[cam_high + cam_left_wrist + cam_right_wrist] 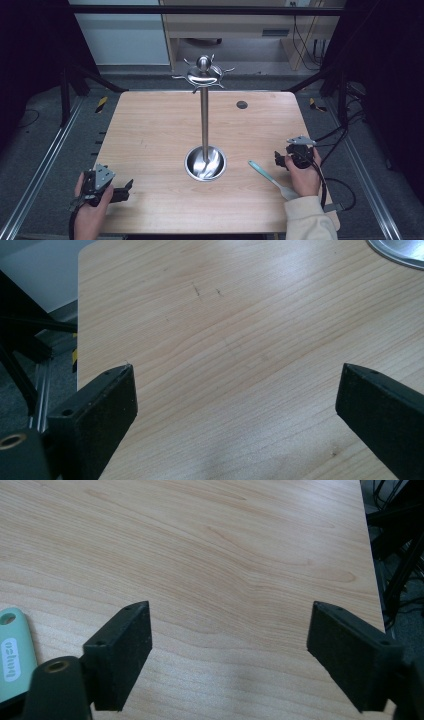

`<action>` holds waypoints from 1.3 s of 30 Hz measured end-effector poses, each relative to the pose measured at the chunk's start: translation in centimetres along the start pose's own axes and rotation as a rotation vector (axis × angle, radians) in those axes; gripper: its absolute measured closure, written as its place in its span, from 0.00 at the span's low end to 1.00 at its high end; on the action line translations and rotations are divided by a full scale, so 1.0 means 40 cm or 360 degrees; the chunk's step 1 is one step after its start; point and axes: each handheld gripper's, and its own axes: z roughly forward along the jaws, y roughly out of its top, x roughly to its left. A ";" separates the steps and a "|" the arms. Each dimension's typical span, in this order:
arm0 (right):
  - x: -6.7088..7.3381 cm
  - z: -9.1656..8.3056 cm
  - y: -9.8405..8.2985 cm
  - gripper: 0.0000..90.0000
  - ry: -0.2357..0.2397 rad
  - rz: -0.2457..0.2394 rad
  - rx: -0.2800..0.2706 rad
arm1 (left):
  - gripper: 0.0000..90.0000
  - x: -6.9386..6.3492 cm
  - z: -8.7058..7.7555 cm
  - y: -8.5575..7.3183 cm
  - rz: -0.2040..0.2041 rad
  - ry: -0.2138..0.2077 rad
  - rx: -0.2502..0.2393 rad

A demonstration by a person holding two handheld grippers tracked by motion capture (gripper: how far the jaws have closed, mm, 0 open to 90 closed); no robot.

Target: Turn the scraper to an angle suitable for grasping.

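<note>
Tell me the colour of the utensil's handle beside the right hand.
Pale mint green handle, clearest in the right gripper view.

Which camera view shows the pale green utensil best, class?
The high view: the whole utensil lies between the steel stand's dish and the right hand. The right gripper view catches its handle end; the left gripper view shows bare table.

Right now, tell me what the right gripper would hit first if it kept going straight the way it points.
Probably nothing: the open right gripper looks along bare table to the far edge. The green utensil lies off to its side, though depth is hard to judge.
</note>
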 end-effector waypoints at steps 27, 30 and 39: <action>0.080 0.010 0.024 0.90 0.0222 -0.0197 0.0091 | 0.03 -0.005 0.000 0.010 0.0042 -0.0007 -0.0016; 0.094 0.011 0.026 0.95 0.0243 -0.0231 0.0100 | 0.03 -0.005 0.001 0.009 0.0046 -0.0009 -0.0012; 0.142 0.019 0.032 1.00 0.0366 -0.0329 0.0154 | 0.03 -0.007 0.002 0.015 0.0076 -0.0011 -0.0011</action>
